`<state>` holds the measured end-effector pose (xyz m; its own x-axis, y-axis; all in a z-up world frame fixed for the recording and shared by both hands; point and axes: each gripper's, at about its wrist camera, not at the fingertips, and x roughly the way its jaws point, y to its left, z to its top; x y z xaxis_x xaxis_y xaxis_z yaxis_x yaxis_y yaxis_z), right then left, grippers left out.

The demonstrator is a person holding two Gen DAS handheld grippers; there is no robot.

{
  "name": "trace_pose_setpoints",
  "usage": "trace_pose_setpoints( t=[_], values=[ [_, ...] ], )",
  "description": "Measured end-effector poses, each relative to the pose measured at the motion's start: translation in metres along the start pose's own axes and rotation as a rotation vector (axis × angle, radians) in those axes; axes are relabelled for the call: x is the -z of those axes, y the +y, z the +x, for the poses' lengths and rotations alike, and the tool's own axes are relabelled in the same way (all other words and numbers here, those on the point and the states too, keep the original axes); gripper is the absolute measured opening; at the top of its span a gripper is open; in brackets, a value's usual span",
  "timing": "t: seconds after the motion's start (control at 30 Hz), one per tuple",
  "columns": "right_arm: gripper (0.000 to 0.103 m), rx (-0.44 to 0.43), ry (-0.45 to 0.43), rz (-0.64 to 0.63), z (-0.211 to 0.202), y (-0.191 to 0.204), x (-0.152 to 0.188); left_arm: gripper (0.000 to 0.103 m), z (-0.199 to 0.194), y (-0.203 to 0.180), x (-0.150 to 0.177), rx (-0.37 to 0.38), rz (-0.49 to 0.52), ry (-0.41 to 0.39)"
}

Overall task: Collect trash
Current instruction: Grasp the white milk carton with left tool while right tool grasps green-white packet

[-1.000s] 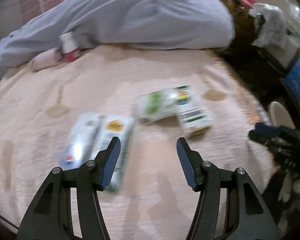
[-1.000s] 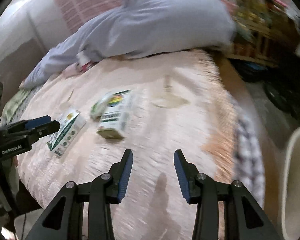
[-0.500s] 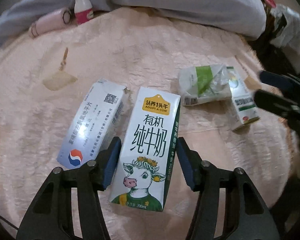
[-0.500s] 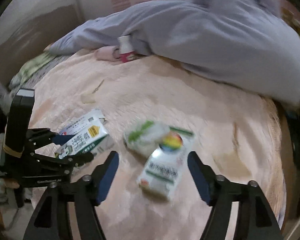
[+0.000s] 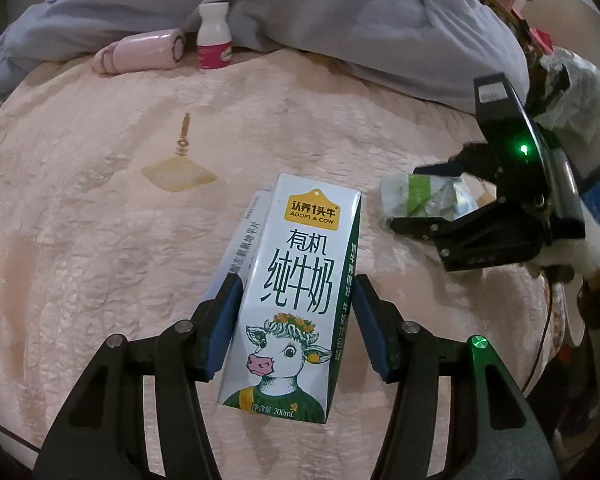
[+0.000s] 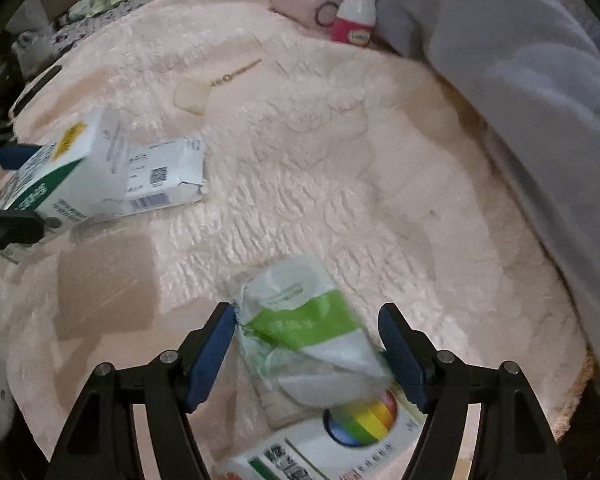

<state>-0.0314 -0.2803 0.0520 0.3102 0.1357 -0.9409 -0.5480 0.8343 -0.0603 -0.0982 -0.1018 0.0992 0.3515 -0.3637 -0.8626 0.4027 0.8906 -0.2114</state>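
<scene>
My left gripper (image 5: pixel 296 320) is shut on a white and green milk carton (image 5: pixel 292 292) with a cow on it, held just above the pink bedspread (image 5: pixel 100 200). The carton also shows in the right wrist view (image 6: pixel 56 176), tilted up. A flat white and blue box (image 6: pixel 164 176) lies under and beside it. My right gripper (image 6: pixel 308 352) is open around a crumpled green and white wrapper (image 6: pixel 304 332). A box with a rainbow circle (image 6: pixel 340 440) lies under the wrapper.
A small white bottle with a pink label (image 5: pixel 213 38) and a pink roll (image 5: pixel 140 54) lie at the far edge against a grey quilt (image 5: pixel 340 12). The bed's edge and clutter (image 5: pixel 572 80) are to the right.
My left gripper has closed on the milk carton and raised its front end. My right gripper has moved in low over the wrapper, which now sits between its fingers.
</scene>
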Motion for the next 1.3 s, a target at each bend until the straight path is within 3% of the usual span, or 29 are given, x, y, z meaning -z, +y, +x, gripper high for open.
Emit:
trace_pose_setpoints(
  t=[0.07,0.13,0.27,0.43,0.5,0.67,0.87,1.3],
  values=[
    [0.042,0.013,-0.015,0.025,0.000,0.002,0.001,0.054,0.001,0.002,0.000,0.001,-0.013,-0.002],
    [0.028,0.003,-0.041,0.063,-0.005,0.008,0.004,0.054,0.001,0.003,-0.001,0.006,-0.024,-0.005],
    [0.028,-0.011,-0.149,0.111,-0.038,0.020,0.020,0.054,-0.006,-0.003,0.000,0.019,-0.032,-0.026],
    [0.028,-0.063,-0.256,0.330,-0.084,0.024,0.059,0.054,-0.011,-0.026,0.002,0.033,-0.009,-0.042],
    [0.028,-0.032,-0.290,0.374,-0.100,0.031,0.083,0.054,-0.011,-0.039,0.003,0.042,0.004,-0.047],
    [0.028,0.035,-0.316,0.486,-0.121,0.038,0.128,0.054,-0.009,-0.078,0.008,0.060,0.052,-0.046],
    [0.028,0.054,-0.334,0.627,-0.137,0.028,0.179,0.054,-0.006,-0.122,0.012,0.075,0.109,-0.054],
    [0.028,0.130,-0.377,0.796,-0.177,0.008,0.256,0.054,-0.006,-0.206,0.012,0.126,0.244,-0.071]
  ],
)
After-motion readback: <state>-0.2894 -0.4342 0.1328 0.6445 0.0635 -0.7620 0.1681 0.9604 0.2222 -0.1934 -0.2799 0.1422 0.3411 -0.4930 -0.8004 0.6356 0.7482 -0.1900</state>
